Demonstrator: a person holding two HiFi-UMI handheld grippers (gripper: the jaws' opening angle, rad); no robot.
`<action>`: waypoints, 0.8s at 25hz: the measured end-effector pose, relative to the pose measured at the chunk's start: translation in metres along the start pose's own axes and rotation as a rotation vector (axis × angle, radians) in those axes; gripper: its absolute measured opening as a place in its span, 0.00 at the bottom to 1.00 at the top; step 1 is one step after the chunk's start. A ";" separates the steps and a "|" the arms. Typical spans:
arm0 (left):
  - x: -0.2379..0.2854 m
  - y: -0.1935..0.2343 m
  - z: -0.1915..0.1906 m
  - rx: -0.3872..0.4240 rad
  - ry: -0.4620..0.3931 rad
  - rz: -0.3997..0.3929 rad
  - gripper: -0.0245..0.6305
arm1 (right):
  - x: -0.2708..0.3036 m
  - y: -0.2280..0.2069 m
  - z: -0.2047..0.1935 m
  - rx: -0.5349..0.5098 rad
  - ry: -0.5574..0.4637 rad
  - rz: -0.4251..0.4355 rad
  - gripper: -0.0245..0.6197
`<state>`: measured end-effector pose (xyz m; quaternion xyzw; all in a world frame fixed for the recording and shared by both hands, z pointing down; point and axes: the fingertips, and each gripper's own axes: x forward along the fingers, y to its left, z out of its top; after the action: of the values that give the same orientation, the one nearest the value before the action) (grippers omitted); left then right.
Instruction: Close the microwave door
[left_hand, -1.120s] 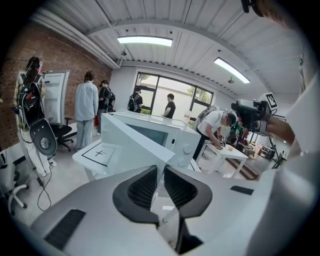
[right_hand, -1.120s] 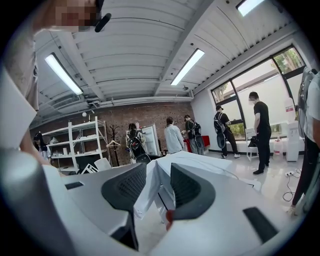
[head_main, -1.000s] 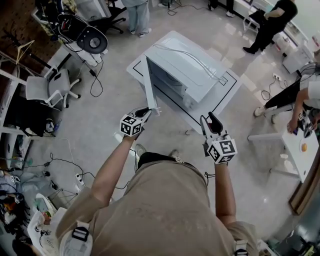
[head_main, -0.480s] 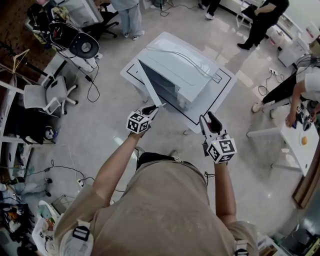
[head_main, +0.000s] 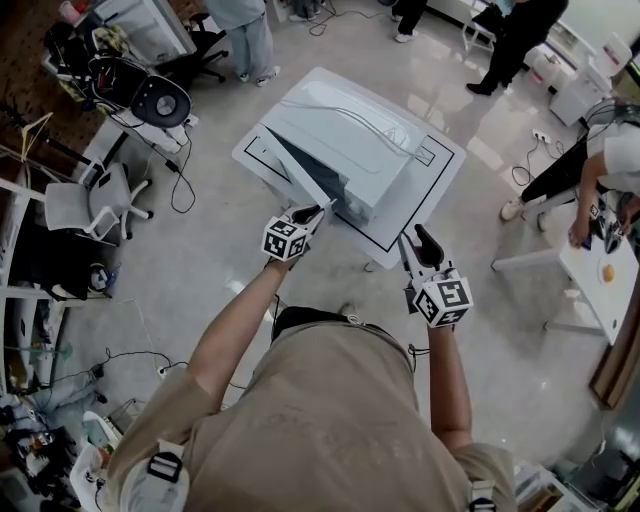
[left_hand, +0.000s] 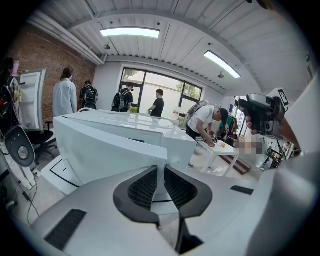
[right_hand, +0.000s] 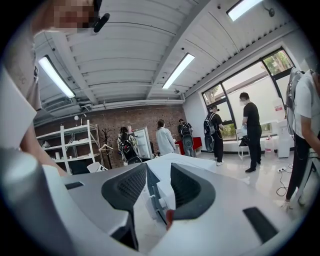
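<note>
A white microwave stands on a low white table ahead of me. Its door stands partly open, at a narrow angle to the front. My left gripper is at the door's free edge, and in the left gripper view that edge runs down between the nearly closed jaws. My right gripper hovers open to the right, short of the table's near edge, holding nothing. In the right gripper view the microwave shows through the gap between the jaws.
An office chair and a round-backed chair stand at the left, with cables across the floor. Another white table is at the right with a person bending over it. Other people stand beyond the microwave.
The left gripper has moved up and right with the door's edge, swinging the door closer to the microwave's front. The right gripper has hardly moved.
</note>
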<state>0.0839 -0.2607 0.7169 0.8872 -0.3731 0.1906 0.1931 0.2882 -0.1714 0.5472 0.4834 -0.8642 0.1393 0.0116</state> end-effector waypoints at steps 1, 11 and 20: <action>0.004 0.000 0.002 0.001 0.001 -0.001 0.12 | -0.001 -0.002 0.000 0.001 0.000 -0.004 0.28; 0.039 -0.004 0.023 -0.015 0.005 -0.021 0.12 | -0.009 -0.025 -0.003 0.021 0.000 -0.035 0.28; 0.052 -0.005 0.030 -0.005 0.011 -0.008 0.11 | -0.009 -0.042 -0.006 0.037 0.002 -0.052 0.28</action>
<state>0.1276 -0.3028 0.7155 0.8870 -0.3692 0.1937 0.1984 0.3275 -0.1828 0.5611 0.5056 -0.8486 0.1553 0.0073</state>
